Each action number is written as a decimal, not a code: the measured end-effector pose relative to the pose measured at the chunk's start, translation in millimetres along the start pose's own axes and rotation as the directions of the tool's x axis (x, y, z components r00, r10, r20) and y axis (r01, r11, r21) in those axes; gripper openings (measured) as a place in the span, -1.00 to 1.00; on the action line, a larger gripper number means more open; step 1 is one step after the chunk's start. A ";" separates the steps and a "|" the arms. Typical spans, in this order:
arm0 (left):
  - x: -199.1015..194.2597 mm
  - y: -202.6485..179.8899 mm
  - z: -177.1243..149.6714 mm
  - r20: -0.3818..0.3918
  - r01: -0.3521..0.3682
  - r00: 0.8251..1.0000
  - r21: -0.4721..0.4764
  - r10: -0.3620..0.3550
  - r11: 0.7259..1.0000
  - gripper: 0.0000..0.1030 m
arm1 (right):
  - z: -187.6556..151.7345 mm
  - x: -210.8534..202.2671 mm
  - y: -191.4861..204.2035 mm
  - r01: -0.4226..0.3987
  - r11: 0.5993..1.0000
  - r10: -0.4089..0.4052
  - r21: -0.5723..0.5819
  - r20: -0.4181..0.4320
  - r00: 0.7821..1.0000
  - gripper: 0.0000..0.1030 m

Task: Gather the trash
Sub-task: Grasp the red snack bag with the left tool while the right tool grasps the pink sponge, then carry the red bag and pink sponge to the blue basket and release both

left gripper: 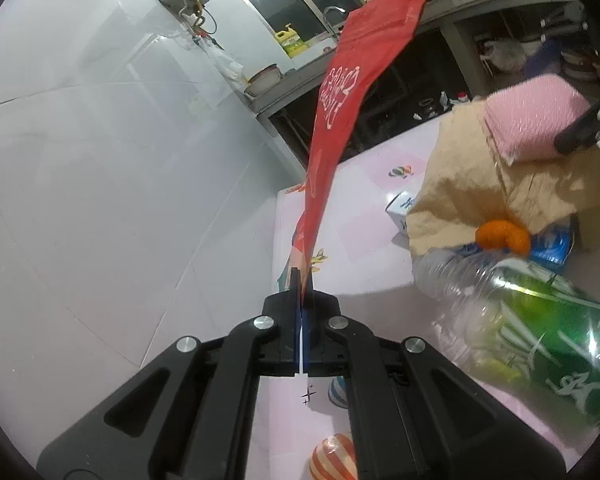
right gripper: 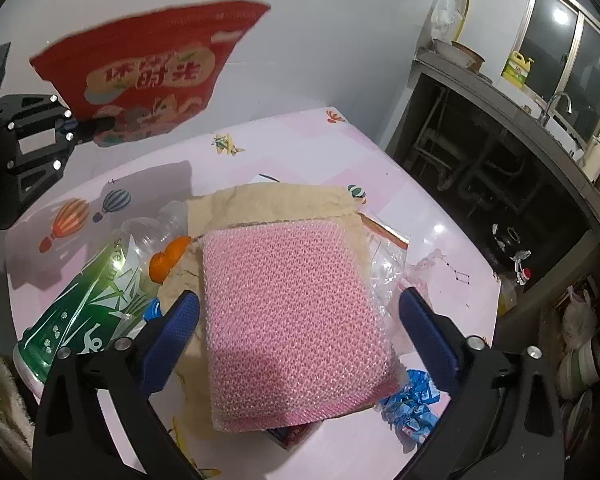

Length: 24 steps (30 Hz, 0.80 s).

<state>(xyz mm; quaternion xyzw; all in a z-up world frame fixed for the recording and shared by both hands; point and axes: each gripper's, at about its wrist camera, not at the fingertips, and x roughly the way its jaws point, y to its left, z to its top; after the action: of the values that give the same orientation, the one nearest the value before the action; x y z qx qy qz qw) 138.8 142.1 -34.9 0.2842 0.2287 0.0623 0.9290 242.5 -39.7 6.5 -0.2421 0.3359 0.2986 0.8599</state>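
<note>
The right hand-held gripper (right gripper: 298, 326) stands spread wide, its blue ribbed pads flanking the pink bubble-wrap pouch (right gripper: 296, 320) without pressing on it; nothing is held. The pouch looks feather-light, springy and slick under its clear film, so it will likely squash and could slide; a pinch across its two long edges, near the end closest to the jaws, seems safest. It lies on crumpled tan paper (right gripper: 268, 204), soft and limp. At nine o'clock from the pouch sit an orange peel (right gripper: 168, 258) and a crushed clear bottle with a green label (right gripper: 92, 308), thin, crackly and prone to roll. At five o'clock lies a crinkled blue wrapper (right gripper: 414, 402). All rest on the glossy pink worktop (right gripper: 292, 148).

The left hand-held gripper (left gripper: 302, 280) is clenched on the lower edge of a red snack bag (left gripper: 340, 92), a thin, floppy foil sheet lifted clear of the worktop.
</note>
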 end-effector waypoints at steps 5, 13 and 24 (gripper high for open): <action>-9.1 -0.2 2.9 0.019 -0.005 1.000 -0.013 0.006 1.000 -1.00 | -1.3 -7.2 -1.1 0.003 1.000 -0.003 0.022 0.021 1.000 0.59; -28.5 17.4 4.2 0.034 0.006 0.999 -0.074 -0.003 0.997 -1.00 | -3.3 -26.1 -16.7 -0.057 0.986 0.042 0.158 0.094 0.995 0.58; -55.5 21.2 21.7 0.111 0.049 0.993 -0.120 -0.036 0.992 -1.00 | -26.4 -70.9 -38.5 -0.098 0.912 0.003 0.398 0.233 0.973 0.54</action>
<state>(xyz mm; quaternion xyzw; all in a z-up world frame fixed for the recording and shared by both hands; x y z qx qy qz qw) 99.9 135.2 14.4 0.2245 0.1797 0.0411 0.9569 214.8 -108.0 48.7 -0.0133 0.2964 0.2703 0.9159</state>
